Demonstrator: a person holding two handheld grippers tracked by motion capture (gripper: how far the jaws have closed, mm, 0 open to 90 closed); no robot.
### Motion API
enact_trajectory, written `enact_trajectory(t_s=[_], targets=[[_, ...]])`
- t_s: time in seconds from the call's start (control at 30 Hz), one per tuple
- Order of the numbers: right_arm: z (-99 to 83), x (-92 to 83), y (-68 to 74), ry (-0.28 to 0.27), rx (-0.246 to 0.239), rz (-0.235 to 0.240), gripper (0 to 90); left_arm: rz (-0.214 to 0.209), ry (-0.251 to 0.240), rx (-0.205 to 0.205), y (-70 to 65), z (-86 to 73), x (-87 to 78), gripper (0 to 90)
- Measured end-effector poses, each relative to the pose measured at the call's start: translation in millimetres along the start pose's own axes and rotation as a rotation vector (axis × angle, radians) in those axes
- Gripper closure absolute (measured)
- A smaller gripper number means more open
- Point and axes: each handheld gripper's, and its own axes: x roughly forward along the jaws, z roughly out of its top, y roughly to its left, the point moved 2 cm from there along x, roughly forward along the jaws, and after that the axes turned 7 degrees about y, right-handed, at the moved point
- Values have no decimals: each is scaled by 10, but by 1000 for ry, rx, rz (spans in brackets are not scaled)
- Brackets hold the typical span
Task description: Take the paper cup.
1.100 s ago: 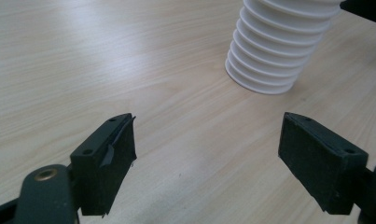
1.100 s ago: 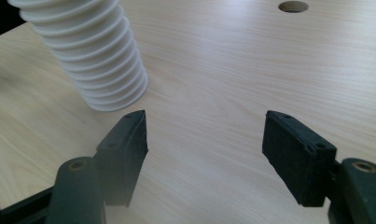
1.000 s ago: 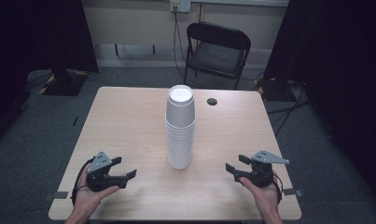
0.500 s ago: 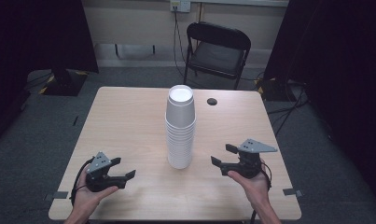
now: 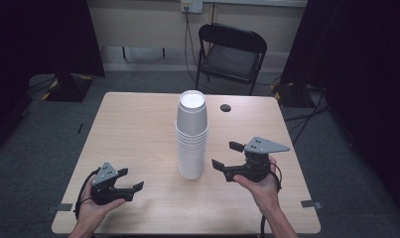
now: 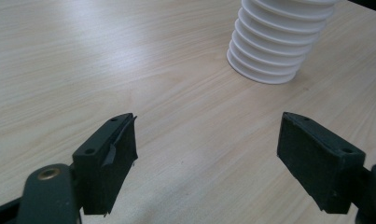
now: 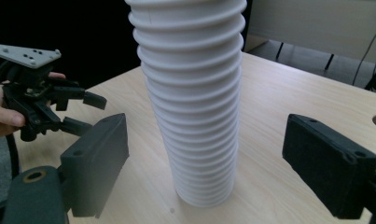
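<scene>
Since the earlier frame the right gripper (image 5: 226,161) had lifted off the surface (image 5: 133,134) and come in toward the stack of white cups (image 5: 191,136), and its jaws had just been opening, with nothing between the pads; the left gripper (image 5: 130,181) had kept its place at the near left. The stack stood upright in the middle of the pale wood-grain surface, mouth up, with the right gripper just beside its lower half and the left gripper well apart from it. The left jaws were spread as well, holding nothing. A small dark round hole (image 5: 226,107) sat in the surface behind the stack. Beyond the far edge stood a black folding chair (image 5: 231,54) on grey carpet, with dark curtains at both sides and a wall socket (image 5: 191,5) with cables hanging from it. The right gripper view looked along its parted jaws at the ribbed rims of the stack (image 7: 195,107) and showed the left gripper (image 7: 80,112) in its hand farther off, which the left gripper view did not; that view showed the foot of the stack (image 6: 274,46) resting on bare wood. No writing could be read anywhere.
</scene>
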Motion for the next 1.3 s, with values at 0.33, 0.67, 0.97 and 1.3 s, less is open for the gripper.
enact_trajectory(t_s=[0.33, 0.67, 0.97, 1.3], targets=[[318, 16, 33, -39, -28, 11, 138, 0, 2, 0, 13, -6, -6, 197], [608, 43, 74, -83, -58, 30, 138, -5, 2, 1, 7, 10, 22, 197], [823, 76, 85, -92, -73, 39, 138, -12, 8, 17, -16, 21, 39, 197], [1025, 191, 69, -102, -78, 79, 138, -22, 16, 21, -17, 16, 49, 194]])
